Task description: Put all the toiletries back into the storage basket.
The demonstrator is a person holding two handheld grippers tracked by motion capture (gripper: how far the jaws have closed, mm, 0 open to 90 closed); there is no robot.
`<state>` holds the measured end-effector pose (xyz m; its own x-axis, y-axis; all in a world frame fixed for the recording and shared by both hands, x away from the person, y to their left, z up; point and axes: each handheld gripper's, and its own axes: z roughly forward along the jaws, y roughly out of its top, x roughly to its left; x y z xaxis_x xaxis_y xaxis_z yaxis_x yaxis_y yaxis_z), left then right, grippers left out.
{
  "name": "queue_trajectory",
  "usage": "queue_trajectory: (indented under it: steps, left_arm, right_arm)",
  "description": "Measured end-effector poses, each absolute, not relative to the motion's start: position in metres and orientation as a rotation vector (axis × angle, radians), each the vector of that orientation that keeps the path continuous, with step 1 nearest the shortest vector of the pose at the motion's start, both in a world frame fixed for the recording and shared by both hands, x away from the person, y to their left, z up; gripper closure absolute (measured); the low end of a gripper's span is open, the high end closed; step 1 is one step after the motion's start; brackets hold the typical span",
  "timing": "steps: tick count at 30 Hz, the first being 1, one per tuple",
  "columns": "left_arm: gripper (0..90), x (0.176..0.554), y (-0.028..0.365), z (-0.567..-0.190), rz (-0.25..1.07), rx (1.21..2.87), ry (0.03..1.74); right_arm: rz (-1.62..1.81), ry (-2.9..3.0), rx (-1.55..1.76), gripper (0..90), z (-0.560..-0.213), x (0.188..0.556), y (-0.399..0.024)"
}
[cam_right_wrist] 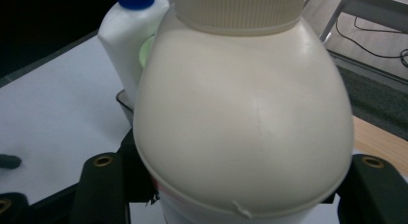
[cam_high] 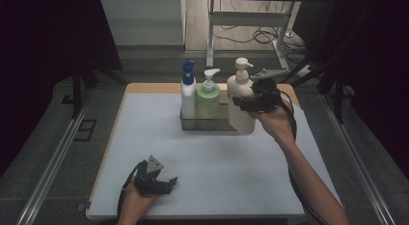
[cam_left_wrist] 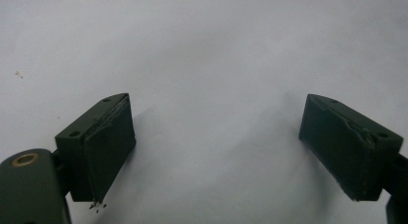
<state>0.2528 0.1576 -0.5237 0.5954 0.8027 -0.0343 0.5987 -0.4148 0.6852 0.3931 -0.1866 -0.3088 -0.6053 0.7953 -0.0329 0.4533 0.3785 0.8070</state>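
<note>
Two bottles point(cam_high: 198, 97) beside gripped cream bottle point(cam_high: 239, 90)

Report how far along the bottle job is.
Done: the blue-capped bottle and the green bottle stand in the basket. In hand: the right claw grips the cream pump bottle, which is at the basket's right end; whether it is going in or coming out is unclear. The left claw rests open near the table's front edge.
</note>
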Motion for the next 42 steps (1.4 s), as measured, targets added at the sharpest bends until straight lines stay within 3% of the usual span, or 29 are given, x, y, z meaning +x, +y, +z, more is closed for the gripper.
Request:
queue_trajectory:
  steps: [21, 42]
  left_arm:
    - [11.9, 0.253, 0.158, -0.524, 0.395, 2.157, 1.104]
    - [11.9, 0.253, 0.158, -0.524, 0.394, 2.157, 1.102]
  right_arm:
    - [1.115, 2.096, 1.142, 36.7, -0.309, 0.435, -0.18]
    - [1.126, 2.022, 1.199, 36.8, -0.336, 0.469, -0.167]
